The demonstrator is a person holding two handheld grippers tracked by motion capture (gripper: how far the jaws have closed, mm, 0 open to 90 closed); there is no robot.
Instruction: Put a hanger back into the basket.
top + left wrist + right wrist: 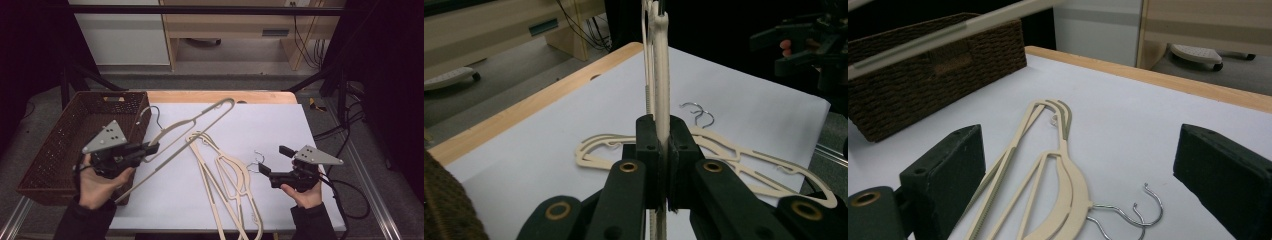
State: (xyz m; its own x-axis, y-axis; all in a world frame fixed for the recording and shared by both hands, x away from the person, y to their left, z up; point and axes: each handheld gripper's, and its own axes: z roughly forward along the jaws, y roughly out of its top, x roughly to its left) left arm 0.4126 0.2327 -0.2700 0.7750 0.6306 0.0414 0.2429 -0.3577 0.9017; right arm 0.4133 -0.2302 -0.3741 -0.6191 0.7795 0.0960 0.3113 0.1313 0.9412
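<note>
- High view: the left gripper (150,148) is clamped on a cream plastic coat hanger with a metal hook (192,125), lifted at a slant beside the dark brown woven basket (65,145) at nine o'clock. It looks bound for that basket, not yet in it. Two more cream hangers (225,180) lie on the white sheet (270,130) at six o'clock, left to do. The right gripper (275,160) gapes wide and empty, just right of their hooks.
- Left gripper view: jaws pinch the hanger's (662,75) bar, which rises toward twelve o'clock.
- Right gripper view: jaws stand far apart; the lying hangers (1058,175) rest between and beyond them, untouched.
</note>
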